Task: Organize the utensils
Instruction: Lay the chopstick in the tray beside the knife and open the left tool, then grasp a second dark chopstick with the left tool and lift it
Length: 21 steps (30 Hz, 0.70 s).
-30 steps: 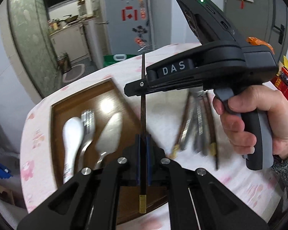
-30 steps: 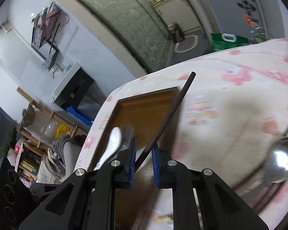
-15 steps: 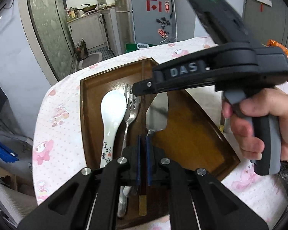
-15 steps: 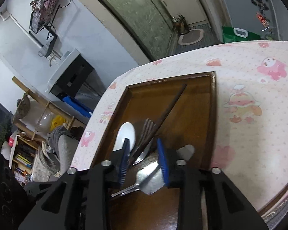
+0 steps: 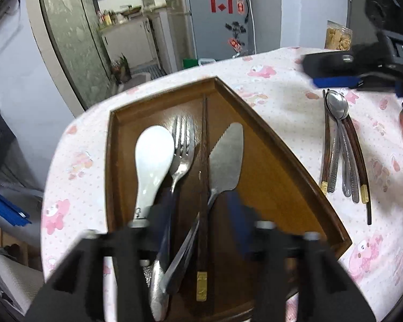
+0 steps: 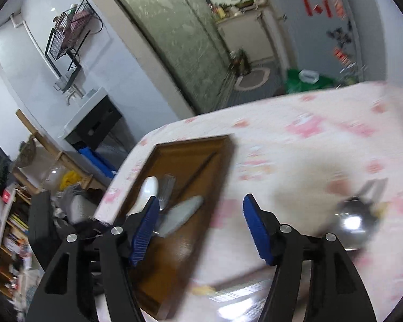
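Chopstick released into the tray, jaws parted on both grippers.

Nearest, the left gripper (image 5: 201, 225) has just been opening; the dark chopstick (image 5: 203, 177) lies between its blurred pads, apparently let go, flat in the wooden tray (image 5: 276, 166) between fork (image 5: 181, 150) and knife (image 5: 225, 158), right of the white spoon (image 5: 153, 158). A straight lift clear is advised, so nothing is dragged. The right gripper (image 6: 198, 228) has also just been opening and holds nothing. Farther right, the remaining utensils (image 5: 341, 155) await on the tablecloth (image 5: 282, 102). Motion blur hides pad contact, and handles pass behind the left gripper's frame.
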{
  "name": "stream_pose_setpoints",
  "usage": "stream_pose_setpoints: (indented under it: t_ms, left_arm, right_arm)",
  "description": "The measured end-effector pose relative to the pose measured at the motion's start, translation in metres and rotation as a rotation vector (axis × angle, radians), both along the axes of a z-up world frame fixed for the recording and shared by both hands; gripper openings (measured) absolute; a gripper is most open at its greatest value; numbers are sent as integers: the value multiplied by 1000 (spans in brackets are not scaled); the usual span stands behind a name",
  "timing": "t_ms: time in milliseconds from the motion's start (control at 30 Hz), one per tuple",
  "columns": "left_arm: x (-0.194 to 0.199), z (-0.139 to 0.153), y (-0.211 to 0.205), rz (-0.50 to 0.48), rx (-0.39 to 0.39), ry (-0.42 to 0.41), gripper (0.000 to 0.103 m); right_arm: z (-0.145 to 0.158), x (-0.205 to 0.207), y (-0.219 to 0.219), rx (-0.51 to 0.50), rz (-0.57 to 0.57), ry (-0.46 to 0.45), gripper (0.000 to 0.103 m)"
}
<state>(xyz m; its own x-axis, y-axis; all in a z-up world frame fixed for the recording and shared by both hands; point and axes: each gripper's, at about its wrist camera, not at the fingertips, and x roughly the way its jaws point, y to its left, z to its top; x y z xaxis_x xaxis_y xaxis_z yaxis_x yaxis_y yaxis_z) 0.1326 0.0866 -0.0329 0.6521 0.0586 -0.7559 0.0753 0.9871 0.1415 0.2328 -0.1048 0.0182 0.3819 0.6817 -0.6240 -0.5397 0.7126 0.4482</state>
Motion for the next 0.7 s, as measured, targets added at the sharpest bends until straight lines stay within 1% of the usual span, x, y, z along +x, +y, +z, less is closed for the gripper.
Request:
stream_pose_setpoints:
  t_ms: [33, 67, 100, 167, 267, 333, 400, 500, 567, 600, 633, 700]
  left_arm:
    - [-2, 2, -1, -3, 1, -7, 57]
    - [-5, 4, -3, -5, -3, -12, 61]
    - [-7, 7, -5, -9, -11, -23, 64]
    - [-11, 12, -12, -36, -31, -32, 66]
    - [-14, 16, -33, -73, -15, -34, 73]
    - [-17, 18, -50, -102, -19, -35, 74]
    - [-21, 17, -65, -146, -43, -31, 74]
    - [-33, 13, -95, -261, -101, -1, 74]
    - [-44, 7, -115, -314, -93, 13, 73]
    - [-50, 3, -124, -334, -89, 18, 71]
    - [-55, -3, -132, -346, -87, 35, 66]
    - [-60, -11, -141, -353, -94, 56, 58]
  right_arm:
    - [3, 0, -14, -8, -20, -15, 67]
    - [4, 1, -26, -6, -38, -16, 68]
    - [4, 2, -41, 4, -59, -8, 68]
    - [3, 5, -68, 19, -93, 0, 68]
    - [-4, 6, -91, 18, -126, 9, 68]
    - [-12, 4, -104, 24, -133, 24, 68]
    - [-17, 1, -112, 27, -134, 27, 68]
    - [-25, -5, -123, 40, -130, 38, 68]
    - [-30, -8, -127, 43, -127, 45, 68]
    - [-32, -9, -128, 44, -127, 48, 68]
    - [-34, -10, -130, 46, -125, 51, 68]
    - [-38, -13, -132, 44, -123, 52, 68]
